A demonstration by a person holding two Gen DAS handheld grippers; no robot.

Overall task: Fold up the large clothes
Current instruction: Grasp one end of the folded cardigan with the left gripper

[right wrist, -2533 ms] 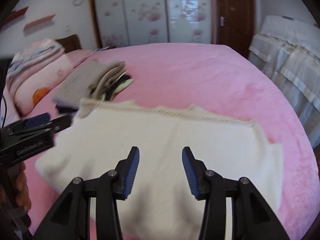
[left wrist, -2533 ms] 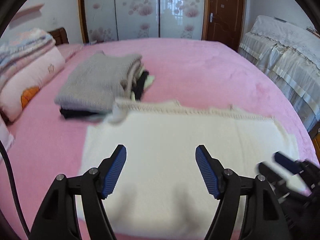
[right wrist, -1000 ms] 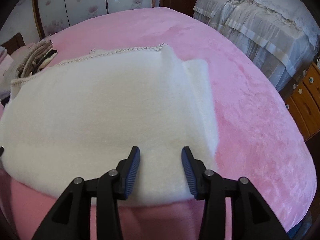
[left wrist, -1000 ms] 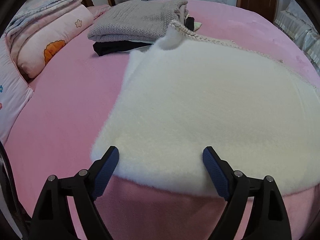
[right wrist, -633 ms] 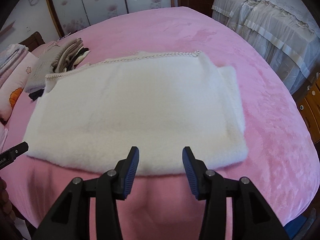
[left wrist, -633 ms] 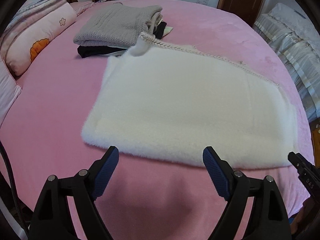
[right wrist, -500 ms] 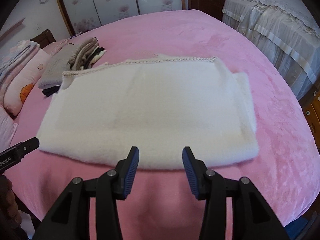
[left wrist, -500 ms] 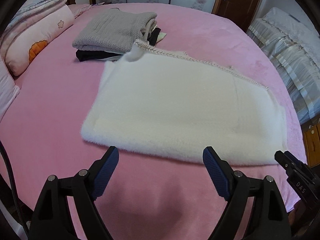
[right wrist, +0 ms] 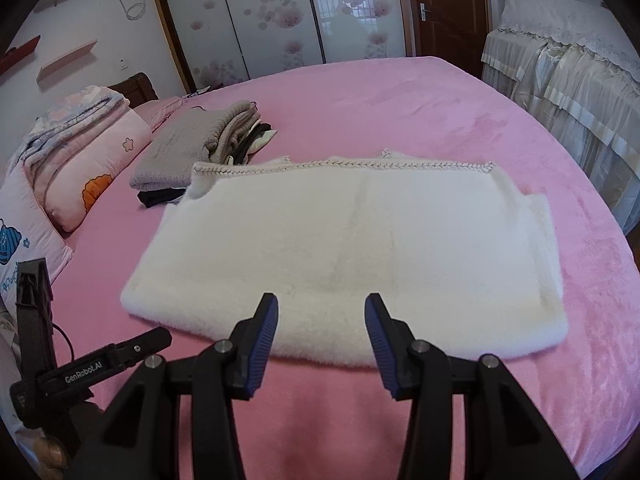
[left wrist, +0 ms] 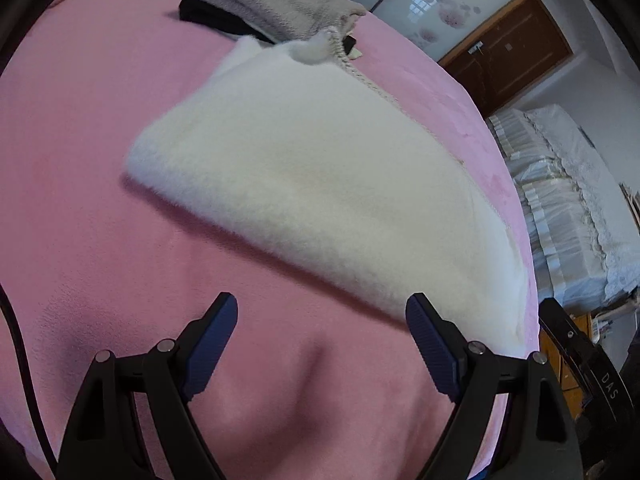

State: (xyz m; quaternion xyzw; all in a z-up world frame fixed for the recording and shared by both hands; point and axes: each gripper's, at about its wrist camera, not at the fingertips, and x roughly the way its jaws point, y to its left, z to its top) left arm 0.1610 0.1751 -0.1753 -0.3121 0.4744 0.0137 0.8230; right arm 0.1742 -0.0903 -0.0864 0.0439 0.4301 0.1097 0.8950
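At mid-frame on the pink bed [right wrist: 420, 92], the white garment [right wrist: 360, 248] lies folded flat; both grippers' jaws spread, empty; stacking seems left.

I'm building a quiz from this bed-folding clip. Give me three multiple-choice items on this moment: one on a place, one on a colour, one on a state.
1. Where does the stack of folded clothes lie relative to the white fleece garment?
A. Beyond its far left corner
B. On top of its middle
C. Off its right end

2. What colour is the bed cover?
A. Grey
B. Pink
C. Blue

3. How does the right gripper stand?
A. Shut on the garment's hem
B. Open, holding nothing
C. Shut on a pillow

Answers: 1 A, the grey-topped stack sits by the garment's far left corner, near the pillows. 2 B, the cover is pink all around the garment. 3 B, the blue pads are apart with nothing between them, short of the garment's near edge.
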